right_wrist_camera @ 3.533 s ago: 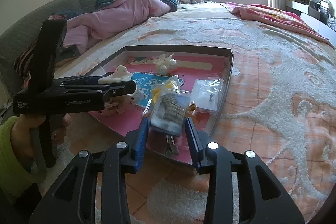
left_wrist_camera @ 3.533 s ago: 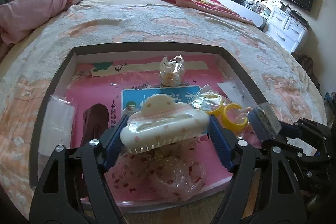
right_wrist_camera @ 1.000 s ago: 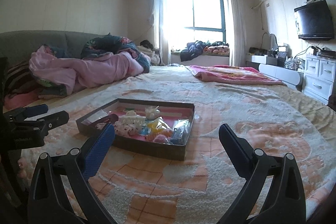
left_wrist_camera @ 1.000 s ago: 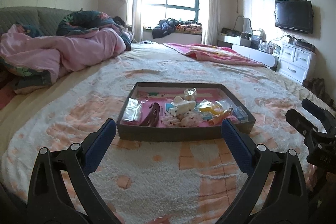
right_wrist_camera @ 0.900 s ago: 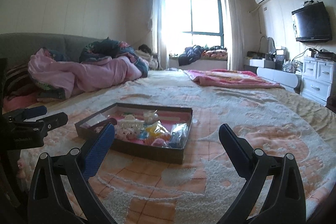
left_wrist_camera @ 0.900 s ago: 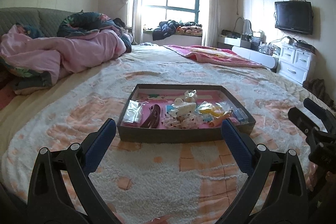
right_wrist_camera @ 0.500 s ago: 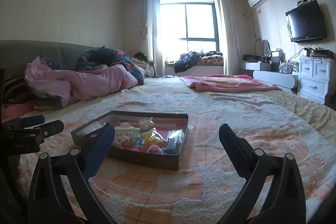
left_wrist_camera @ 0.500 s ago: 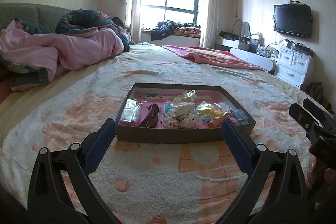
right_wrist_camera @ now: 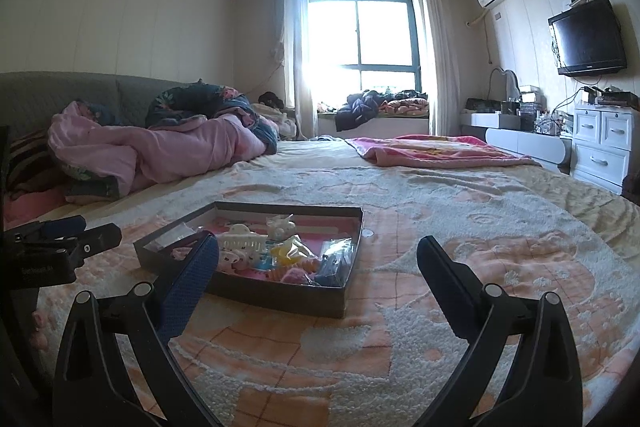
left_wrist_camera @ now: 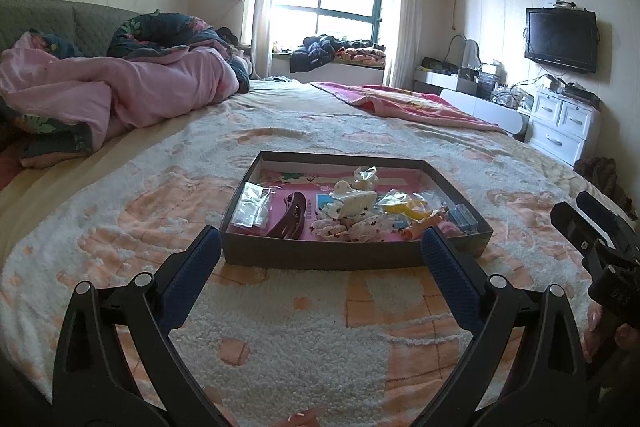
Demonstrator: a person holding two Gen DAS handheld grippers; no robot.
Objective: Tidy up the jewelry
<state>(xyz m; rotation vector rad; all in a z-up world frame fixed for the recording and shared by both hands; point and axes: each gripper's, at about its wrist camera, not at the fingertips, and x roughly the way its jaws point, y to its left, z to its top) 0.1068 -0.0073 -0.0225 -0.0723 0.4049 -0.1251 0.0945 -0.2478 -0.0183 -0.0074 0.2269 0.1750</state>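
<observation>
The jewelry box [left_wrist_camera: 352, 257] sits on the bed [left_wrist_camera: 280, 327], a shallow dark tray with a pink lining, just ahead of both grippers. Inside it, a clear packet [left_wrist_camera: 251, 205] lies at the left end, a dark brown hair clip [left_wrist_camera: 291, 215] just beside it, and a white claw clip [left_wrist_camera: 353, 203] in the middle. Right of that lie yellow rings in a bag [left_wrist_camera: 402, 205], and a small blue case [left_wrist_camera: 462, 217] rests against the right wall. The left gripper [left_wrist_camera: 320, 267] hangs low over the bedspread, its jaws spread wide and holding nothing. The right gripper [right_wrist_camera: 318, 267] is likewise wide open and empty, with the box off toward its left finger. A pink quilt [right_wrist_camera: 160, 151] is heaped at the head of the bed, well apart from the box.
</observation>
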